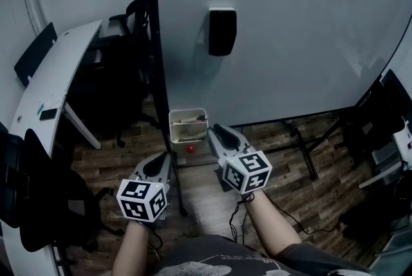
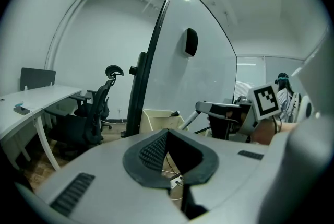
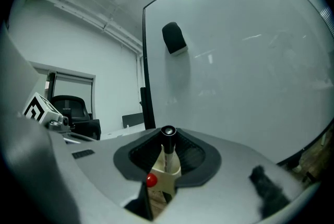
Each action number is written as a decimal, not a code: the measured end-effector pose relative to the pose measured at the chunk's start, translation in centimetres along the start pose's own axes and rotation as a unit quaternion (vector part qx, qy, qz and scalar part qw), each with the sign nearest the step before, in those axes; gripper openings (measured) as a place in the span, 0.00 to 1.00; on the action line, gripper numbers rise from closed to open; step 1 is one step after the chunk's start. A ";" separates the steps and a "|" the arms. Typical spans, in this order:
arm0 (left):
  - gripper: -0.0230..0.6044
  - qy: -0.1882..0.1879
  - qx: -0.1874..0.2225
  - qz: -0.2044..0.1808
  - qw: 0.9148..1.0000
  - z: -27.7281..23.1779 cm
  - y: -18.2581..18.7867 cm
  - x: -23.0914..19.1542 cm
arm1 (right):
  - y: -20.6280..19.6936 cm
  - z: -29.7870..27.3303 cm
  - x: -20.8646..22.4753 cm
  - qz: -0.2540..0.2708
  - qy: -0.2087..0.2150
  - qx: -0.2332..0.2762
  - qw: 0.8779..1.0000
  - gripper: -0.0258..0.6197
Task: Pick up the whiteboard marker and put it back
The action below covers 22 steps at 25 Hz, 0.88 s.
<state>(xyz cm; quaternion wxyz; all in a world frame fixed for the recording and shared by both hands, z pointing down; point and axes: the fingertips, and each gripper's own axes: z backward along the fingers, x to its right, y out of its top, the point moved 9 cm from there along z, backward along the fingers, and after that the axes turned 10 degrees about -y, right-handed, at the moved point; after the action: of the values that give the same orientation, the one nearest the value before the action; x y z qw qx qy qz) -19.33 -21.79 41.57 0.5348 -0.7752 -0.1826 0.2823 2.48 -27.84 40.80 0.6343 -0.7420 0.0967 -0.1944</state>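
The whiteboard marker [image 3: 167,149], a pale barrel with a black cap, stands between the pads of my right gripper [image 3: 168,139], which is shut on it. In the head view my right gripper [image 1: 212,131] points at a cream basket [image 1: 187,115] fixed at the whiteboard's [image 1: 290,43] lower left corner; the marker is hidden there. Other pens lie in the basket, and a red knob [image 1: 190,148] sits just below it. My left gripper [image 1: 168,157] hovers lower left of the basket, shut and empty, its tips meeting [image 2: 167,133].
A black eraser [image 1: 222,31] sticks to the whiteboard. A white desk [image 1: 58,75] and black office chairs [image 1: 122,30] stand to the left. The board's stand legs [image 1: 302,156] cross the wooden floor, and cables lie near my feet.
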 end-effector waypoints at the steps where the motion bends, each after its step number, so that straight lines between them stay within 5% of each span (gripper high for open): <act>1: 0.06 0.001 -0.002 0.001 1.000 0.0 0.0 0.0 | -0.1 -0.1 0.0 -0.001 0.001 -0.003 1.000 0.18; 22: 0.06 0.025 -0.008 0.005 1.000 1.7 -1.0 1.4 | -1.8 -0.4 -0.1 0.038 0.009 -0.035 0.999 0.18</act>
<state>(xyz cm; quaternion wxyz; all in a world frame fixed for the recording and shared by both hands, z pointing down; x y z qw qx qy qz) -19.31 -19.37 41.72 0.5318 -0.7871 -0.1671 0.2643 2.06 -27.82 42.61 0.6141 -0.7577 0.1372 -0.1729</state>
